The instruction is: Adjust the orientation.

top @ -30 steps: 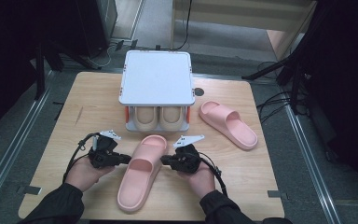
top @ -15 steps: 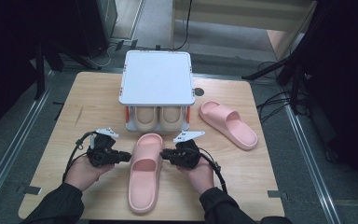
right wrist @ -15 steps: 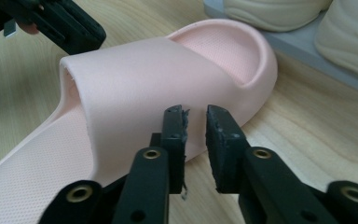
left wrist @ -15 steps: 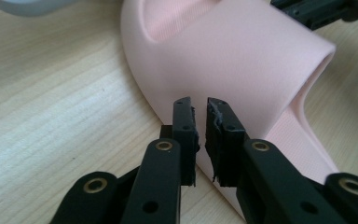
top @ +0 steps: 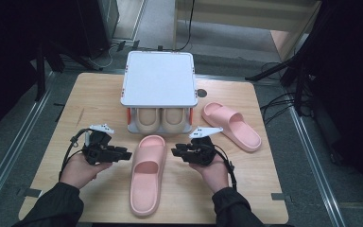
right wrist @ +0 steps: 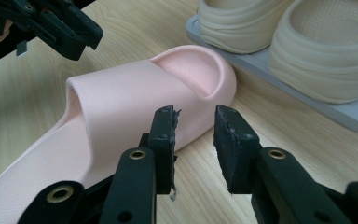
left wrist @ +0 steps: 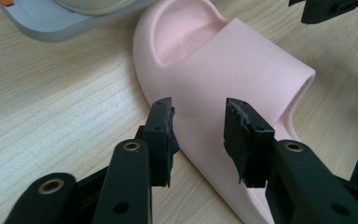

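Slipper released in front of the rack, both grippers just off it

The left gripper (top: 124,154) and right gripper (top: 177,152) are seen with jaws spread and just opening, nothing pinched; the near pink slipper (top: 146,172) lies flat between them, its rim just beyond the left fingers (left wrist: 161,133) and right fingers (right wrist: 164,135). Past the fingertips, the shoe rack (top: 158,85) already holds a beige pair (top: 163,118). A second pink slipper (top: 231,125) waits well off to the right gripper's far side, so pairing or stowing is judged still undone.
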Tool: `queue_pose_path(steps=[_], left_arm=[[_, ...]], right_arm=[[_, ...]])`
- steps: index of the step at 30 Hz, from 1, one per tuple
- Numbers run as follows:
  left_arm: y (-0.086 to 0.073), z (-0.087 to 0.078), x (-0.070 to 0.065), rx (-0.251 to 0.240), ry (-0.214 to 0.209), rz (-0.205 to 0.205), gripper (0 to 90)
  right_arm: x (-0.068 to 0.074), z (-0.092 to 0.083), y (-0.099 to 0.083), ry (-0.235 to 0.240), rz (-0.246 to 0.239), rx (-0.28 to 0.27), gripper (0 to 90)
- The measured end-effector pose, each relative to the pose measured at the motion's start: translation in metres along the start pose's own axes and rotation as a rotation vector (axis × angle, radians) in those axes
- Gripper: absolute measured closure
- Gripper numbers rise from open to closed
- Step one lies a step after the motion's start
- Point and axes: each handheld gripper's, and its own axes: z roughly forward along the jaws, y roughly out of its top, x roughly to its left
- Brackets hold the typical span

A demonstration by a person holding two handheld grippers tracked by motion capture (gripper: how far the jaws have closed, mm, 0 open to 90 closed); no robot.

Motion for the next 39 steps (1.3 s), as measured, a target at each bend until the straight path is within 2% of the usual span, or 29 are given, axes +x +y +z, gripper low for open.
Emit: queue_pose_path(steps=[12,16,21,31,39], left_arm=[[0.004,-0.004,0.009,-0.005,-0.001,-0.013,52.8],[0.005,-0.005,0.013,-0.006,0.021,-0.01,51.5],[0.005,-0.009,0.02,-0.015,0.029,-0.029,51.4],[0.006,-0.01,0.025,-0.023,0.021,-0.04,48.8],[0.005,-0.011,0.022,-0.027,0.017,-0.029,47.8]], right_arm=[[-0.023,-0.028,0.001,-0.032,0.046,-0.024,68.4],[-0.027,-0.04,0.001,-0.039,0.049,-0.033,67.7],[-0.037,-0.055,0.001,-0.062,0.058,-0.041,67.6],[-0.065,-0.081,-0.004,-0.123,0.07,-0.055,65.7],[-0.095,-0.096,-0.014,-0.16,0.125,-0.05,65.6]])
